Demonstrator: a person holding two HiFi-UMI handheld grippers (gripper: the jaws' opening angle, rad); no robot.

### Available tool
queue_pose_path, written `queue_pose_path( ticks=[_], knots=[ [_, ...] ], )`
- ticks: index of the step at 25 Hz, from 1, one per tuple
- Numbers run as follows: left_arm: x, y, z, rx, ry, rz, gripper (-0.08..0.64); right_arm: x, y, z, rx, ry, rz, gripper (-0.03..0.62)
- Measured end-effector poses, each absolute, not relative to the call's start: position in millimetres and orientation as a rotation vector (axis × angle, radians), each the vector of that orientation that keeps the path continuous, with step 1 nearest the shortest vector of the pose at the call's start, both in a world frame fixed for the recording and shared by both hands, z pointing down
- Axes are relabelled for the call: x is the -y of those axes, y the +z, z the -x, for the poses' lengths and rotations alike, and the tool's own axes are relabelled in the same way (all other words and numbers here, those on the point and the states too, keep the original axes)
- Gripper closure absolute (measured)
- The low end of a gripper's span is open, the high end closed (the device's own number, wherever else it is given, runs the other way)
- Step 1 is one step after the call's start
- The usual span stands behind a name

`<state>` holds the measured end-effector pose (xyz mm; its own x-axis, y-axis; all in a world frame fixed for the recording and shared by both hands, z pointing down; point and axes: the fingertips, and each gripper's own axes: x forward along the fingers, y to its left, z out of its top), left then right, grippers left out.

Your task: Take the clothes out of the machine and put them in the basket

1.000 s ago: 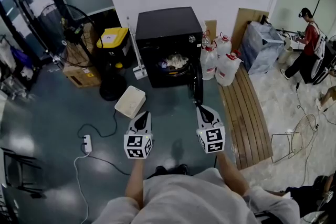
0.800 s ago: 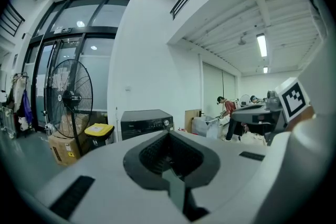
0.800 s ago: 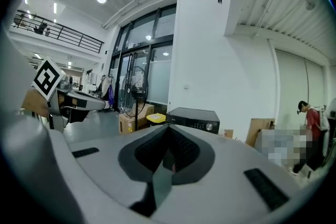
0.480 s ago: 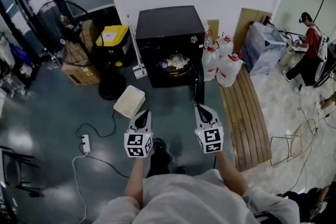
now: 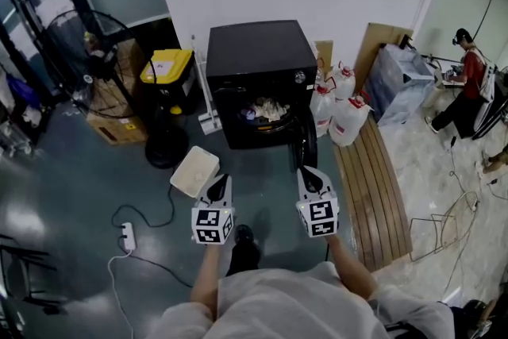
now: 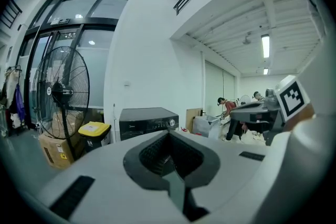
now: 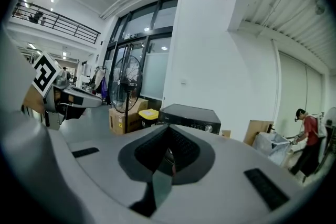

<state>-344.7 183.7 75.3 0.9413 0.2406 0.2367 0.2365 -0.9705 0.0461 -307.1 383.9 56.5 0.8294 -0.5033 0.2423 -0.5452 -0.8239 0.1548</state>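
Left gripper (image 5: pixel 222 182) and right gripper (image 5: pixel 309 177), jaws closed and empty, near side of open machine (image 5: pixel 258 52); clothes (image 5: pixel 267 109) inside, white basket (image 5: pixel 195 171) left.

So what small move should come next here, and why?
Probably step closer to the black front-loading washing machine and open the right gripper: the pale clothes sit in its open drum, well ahead, and it and the left gripper are shut, empty.

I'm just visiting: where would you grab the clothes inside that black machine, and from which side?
Probably the top of the pale clothes heap, reached straight in from the front. The machine opens only on that side, its door stands swung aside to the right, and the loose heap lies just inside, easy to pinch.
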Motion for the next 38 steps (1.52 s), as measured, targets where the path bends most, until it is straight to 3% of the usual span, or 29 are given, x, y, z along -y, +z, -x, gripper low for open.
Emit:
queue_pose_path(
  ticks=[22,38],
  knots=[
    [-46,64,125,-0.610,0.354,-3.032,0.541,-253,43,127,0.594,0.369,-2.828,0.568],
    [-41,91,69,-0.554,0.432,-3.030,0.541,-251,78,73,0.665,0.460,-2.773,0.568]
  ],
)
